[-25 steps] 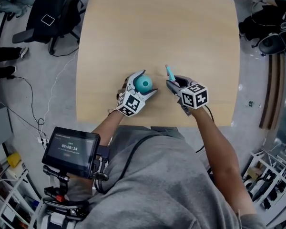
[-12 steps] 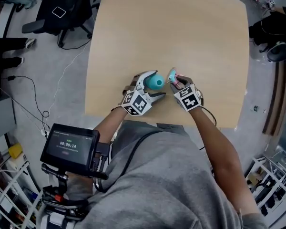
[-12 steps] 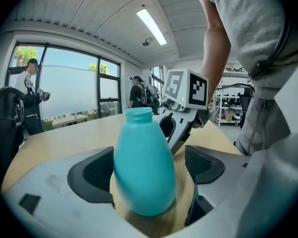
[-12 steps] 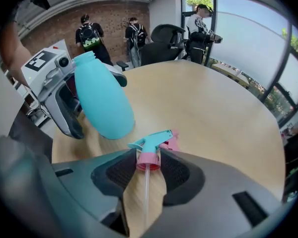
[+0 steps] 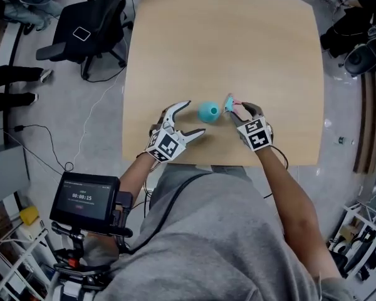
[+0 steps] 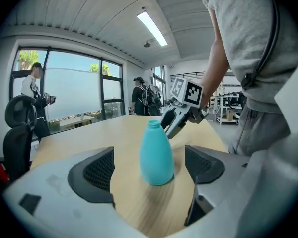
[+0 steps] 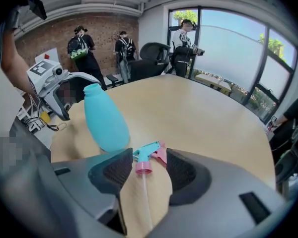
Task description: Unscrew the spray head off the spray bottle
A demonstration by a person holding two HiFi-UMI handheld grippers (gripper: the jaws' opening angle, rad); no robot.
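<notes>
Status: the spray head (image 7: pixel 145 155) is off the bottle (image 5: pixel 208 111).

Bottle: smooth matte teal plastic, egg-shaped body tapering to a short, open round neck. It stands upright on the tabletop (image 5: pixel 225 42), a pale wood-grain slab with rounded corners. No cap on it and nothing touching it.

Left tool (image 5: pixel 197 116): jaws wide and empty. Its own view shows two dark ribbed pads set in white curved fingers, with the bottle (image 6: pixel 155 152) centred out beyond them and a clear gap on both sides. In the head view it sits just beside the bottle, on the left, not in contact.

Right tool (image 5: pixel 234 107): just right of the bottle and angled steeply down. Its jaws have just been opening and now stand at a medium gap. The spray head lies between the pads, and the pads are not clamping it. The nozzle tip is close against the left pad and the trigger is near the right pad; cannot tell whether either one touches.

Spray head details: teal angular nozzle body, pink round screw collar, pink trigger, and a thin clear dip tube (image 7: pixel 145 197) running back toward the camera. It looks to be down on the wood next to the bottle base (image 7: pixel 105 120), apart from the bottle.

Each tool carries a white cube with black square markers.
</notes>
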